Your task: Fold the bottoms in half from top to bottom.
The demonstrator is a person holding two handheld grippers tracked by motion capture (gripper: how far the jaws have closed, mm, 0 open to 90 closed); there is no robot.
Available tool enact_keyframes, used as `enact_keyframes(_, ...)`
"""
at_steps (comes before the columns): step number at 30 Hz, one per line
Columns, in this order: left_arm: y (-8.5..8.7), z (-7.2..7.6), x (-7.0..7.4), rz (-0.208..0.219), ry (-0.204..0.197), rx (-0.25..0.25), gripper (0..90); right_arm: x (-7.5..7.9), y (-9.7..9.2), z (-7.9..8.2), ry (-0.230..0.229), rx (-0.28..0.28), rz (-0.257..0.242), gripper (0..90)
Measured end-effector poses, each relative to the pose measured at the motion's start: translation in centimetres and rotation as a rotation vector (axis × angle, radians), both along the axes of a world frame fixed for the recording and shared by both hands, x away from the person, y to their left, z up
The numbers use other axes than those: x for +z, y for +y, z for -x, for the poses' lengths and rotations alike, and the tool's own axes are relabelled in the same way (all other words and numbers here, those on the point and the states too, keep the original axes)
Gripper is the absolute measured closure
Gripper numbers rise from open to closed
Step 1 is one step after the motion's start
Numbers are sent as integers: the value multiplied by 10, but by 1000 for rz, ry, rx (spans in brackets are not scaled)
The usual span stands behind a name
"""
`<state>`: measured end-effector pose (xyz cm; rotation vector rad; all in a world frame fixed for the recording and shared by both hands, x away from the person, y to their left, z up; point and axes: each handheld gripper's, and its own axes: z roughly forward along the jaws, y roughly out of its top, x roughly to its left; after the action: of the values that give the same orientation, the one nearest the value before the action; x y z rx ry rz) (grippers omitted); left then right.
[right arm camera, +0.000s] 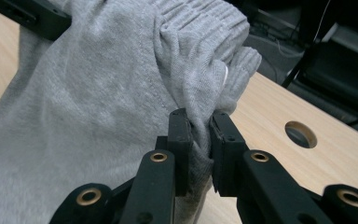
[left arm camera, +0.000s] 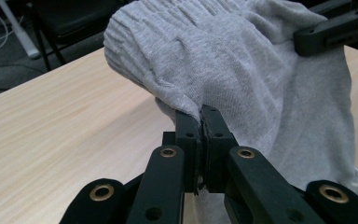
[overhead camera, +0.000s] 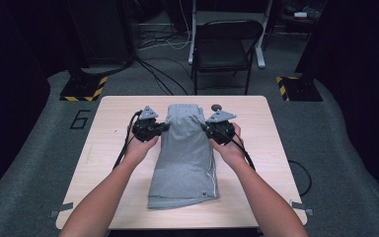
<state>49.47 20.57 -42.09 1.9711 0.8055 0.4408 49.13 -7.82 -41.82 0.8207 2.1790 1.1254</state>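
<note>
A grey folded garment with a ribbed elastic waistband (overhead camera: 185,148) lies lengthwise on the light wooden table (overhead camera: 113,163). Its far, waistband end is lifted off the wood. My left gripper (overhead camera: 165,127) is shut on the garment's left edge; in the left gripper view the grey fabric (left arm camera: 242,70) is pinched thin between the jaws of that gripper (left arm camera: 201,116). My right gripper (overhead camera: 203,126) is shut on the right edge, and in the right gripper view a thick fold of the cloth (right arm camera: 121,88) bunches between the jaws of this gripper (right arm camera: 200,123). The near end rests flat on the table.
A round hole (right arm camera: 300,134) in the tabletop lies just beyond the waistband, at the far side (overhead camera: 216,106). A black folding chair (overhead camera: 224,47) stands behind the table, with cables on the floor. Bare wood lies to both sides of the garment.
</note>
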Motion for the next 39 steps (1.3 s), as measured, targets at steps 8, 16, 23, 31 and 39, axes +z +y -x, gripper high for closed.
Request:
enact_keyframes(8, 7, 38, -16, -11, 8, -68, 874, -11, -2, 43, -62, 106, 61, 793)
enact_keyframes(16, 8, 70, -43, -45, 81, -121, 872, -38, -2, 78, -24, 180, 127, 788)
enact_keyframes(23, 5, 82, -62, -60, 138, -119, 868, -61, -3, 94, 73, 187, 102, 774)
enact_keyframes(31, 1, 89, -80, -100, 193, -134, 858, -78, -6, 97, 182, 149, 29, 736)
enact_keyframes(39, 1, 90, -89, -124, 214, -145, 852, -87, -10, 98, 250, 138, 9, 708)
